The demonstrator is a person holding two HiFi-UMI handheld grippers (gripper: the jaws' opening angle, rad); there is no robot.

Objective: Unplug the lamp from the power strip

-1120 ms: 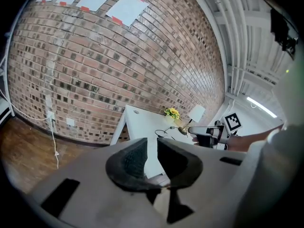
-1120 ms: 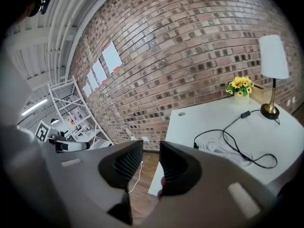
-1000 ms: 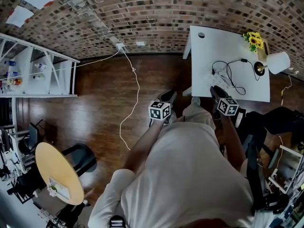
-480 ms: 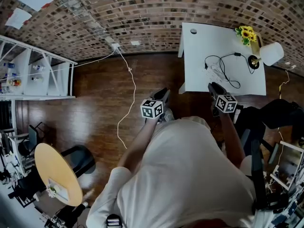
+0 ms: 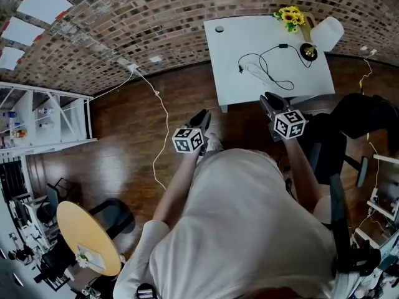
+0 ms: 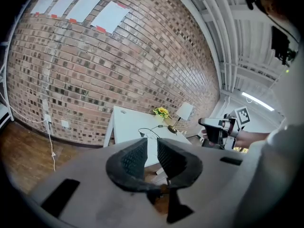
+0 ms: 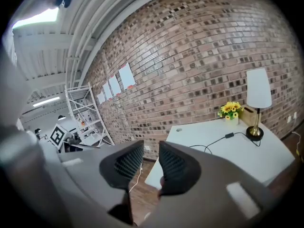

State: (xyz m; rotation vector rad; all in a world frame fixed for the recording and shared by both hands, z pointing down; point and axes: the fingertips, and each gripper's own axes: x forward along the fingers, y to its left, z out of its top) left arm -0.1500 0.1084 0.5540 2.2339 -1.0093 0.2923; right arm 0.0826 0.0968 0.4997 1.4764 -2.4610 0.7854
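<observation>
A white table [image 5: 237, 55] stands against the brick wall. On its far right corner are a lamp [image 5: 324, 35] with a white shade and brass base, and yellow flowers [image 5: 288, 16]. The lamp's black cable [image 5: 268, 67] loops across the top to a dark plug end [image 5: 240, 69]; the power strip is hard to pick out, white on white. My left gripper [image 5: 201, 118] is over the floor, left of the table's near edge. My right gripper [image 5: 267, 99] is just short of that edge. Both have their jaws a little apart, with nothing between them. The lamp [image 7: 258, 99] and cable [image 7: 216, 140] lie ahead of the right gripper [image 7: 150, 153].
A white cord [image 5: 159, 123] trails over the wooden floor from a wall socket [image 5: 131, 67]. A white shelf unit [image 5: 56, 117] stands at the left, a round yellow table [image 5: 87, 235] at the lower left, and a black chair [image 5: 349, 123] to the table's right.
In the head view the table has slid left and upward as the person shifts. Both grippers stay low in front of it, and their jaws look the same.
</observation>
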